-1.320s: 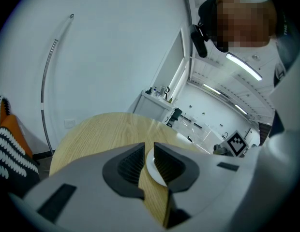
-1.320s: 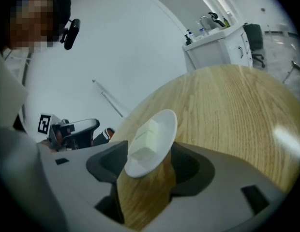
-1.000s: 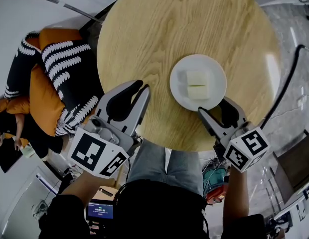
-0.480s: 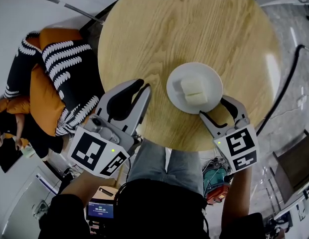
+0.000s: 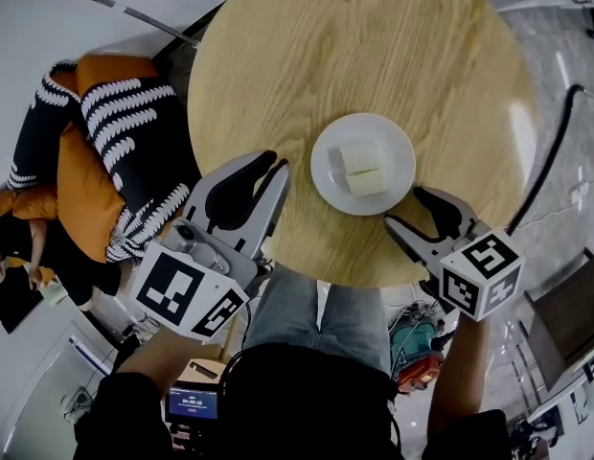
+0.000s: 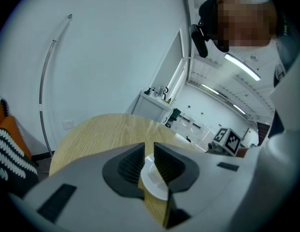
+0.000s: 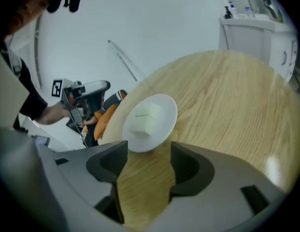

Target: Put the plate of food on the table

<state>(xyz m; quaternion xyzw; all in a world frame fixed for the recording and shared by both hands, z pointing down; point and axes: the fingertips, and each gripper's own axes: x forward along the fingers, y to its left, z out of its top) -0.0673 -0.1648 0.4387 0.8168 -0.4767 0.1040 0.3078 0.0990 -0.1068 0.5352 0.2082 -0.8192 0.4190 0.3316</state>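
Food [image 5: 362, 169] on plate [image 5: 326, 176], plate on table [image 5: 374, 46]

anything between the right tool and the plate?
Nothing but bare table wood. In the right gripper view, the right tool has its jaws open just short of the plate, with only wood between them.

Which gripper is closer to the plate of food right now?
Right. The right gripper sits open just off the near-right rim of the plate, not touching it. The left gripper is farther, at the edge of the table, left of the plate.
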